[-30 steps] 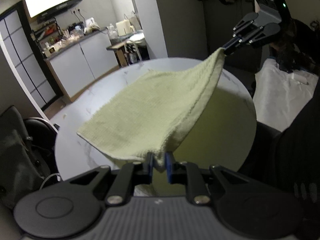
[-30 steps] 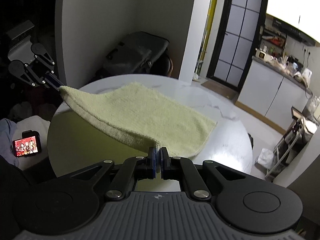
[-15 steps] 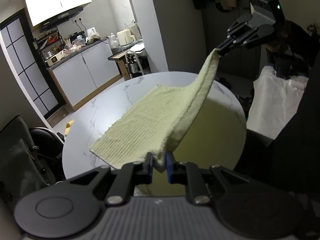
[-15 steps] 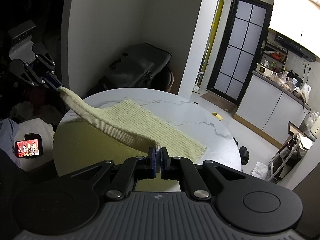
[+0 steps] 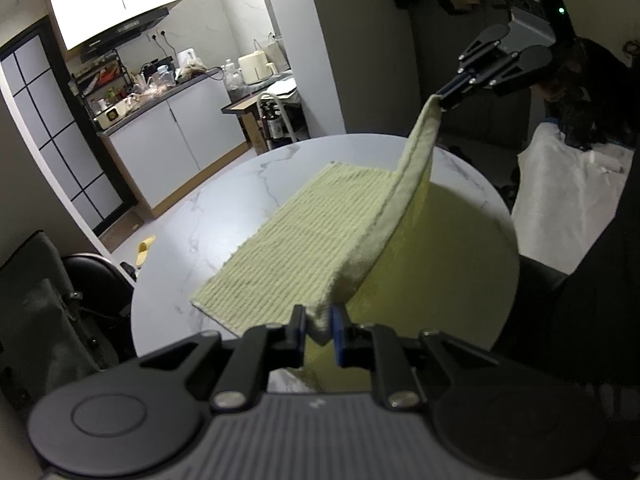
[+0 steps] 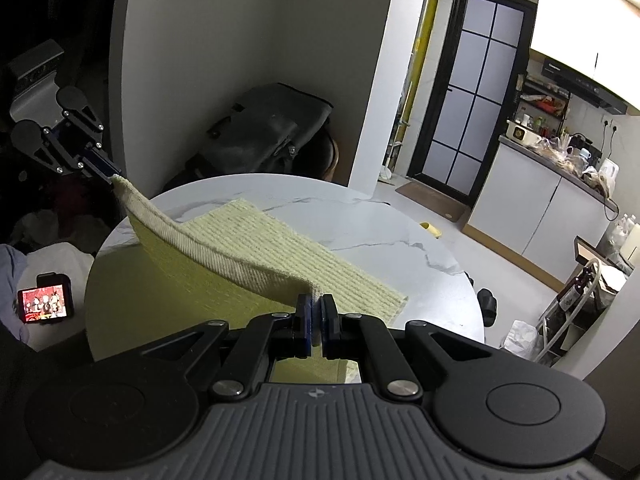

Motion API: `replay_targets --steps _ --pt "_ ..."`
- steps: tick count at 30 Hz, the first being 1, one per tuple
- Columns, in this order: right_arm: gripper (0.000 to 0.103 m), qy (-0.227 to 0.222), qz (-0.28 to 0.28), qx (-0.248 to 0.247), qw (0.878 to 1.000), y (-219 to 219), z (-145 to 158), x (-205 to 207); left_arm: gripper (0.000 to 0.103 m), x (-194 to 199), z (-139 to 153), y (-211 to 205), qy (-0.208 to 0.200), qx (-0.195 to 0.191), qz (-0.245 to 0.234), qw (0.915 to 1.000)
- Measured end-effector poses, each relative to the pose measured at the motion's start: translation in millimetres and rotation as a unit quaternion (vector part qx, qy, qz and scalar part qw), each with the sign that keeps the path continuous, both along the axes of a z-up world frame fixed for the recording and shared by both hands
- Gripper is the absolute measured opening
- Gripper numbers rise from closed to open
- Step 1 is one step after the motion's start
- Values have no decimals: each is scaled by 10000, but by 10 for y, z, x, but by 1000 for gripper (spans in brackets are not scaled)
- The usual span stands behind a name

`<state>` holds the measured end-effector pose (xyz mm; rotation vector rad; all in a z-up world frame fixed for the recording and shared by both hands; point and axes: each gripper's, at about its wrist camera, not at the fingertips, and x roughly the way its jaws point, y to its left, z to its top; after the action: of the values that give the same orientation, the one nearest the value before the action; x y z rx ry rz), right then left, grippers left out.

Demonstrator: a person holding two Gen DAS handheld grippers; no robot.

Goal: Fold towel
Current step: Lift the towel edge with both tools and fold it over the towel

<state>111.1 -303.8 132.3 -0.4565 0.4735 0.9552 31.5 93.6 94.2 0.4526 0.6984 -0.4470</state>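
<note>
Above the round table point(image 5: 192, 216), both grippers point(image 5: 319, 326) point(image 6: 316, 320) pinch the soft, limp towel's point(image 5: 288, 248) near corners, its 12 o'clock half lying flat.

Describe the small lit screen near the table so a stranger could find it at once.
Start at the round white marble table that carries the pale green towel. In the right wrist view, look past its left rim, down to the white cloth lying below. The small dark device rests there, its screen glowing red: the only lit thing in that dim corner.

One towel point(image 5: 304, 236), one round table point(image 5: 208, 216), two tools: left point(image 5: 319, 328), right point(image 6: 316, 320).
</note>
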Motion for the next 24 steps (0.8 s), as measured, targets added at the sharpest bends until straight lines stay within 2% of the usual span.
replay_targets --steps 15,24 --pt "5 82 -142 137 9998 133 -71 260 14 158 30 67 -113 -215 4 9997" --pt "5 74 -261 280 9992 151 -120 394 14 332 -36 128 -160 -381 177 9990"
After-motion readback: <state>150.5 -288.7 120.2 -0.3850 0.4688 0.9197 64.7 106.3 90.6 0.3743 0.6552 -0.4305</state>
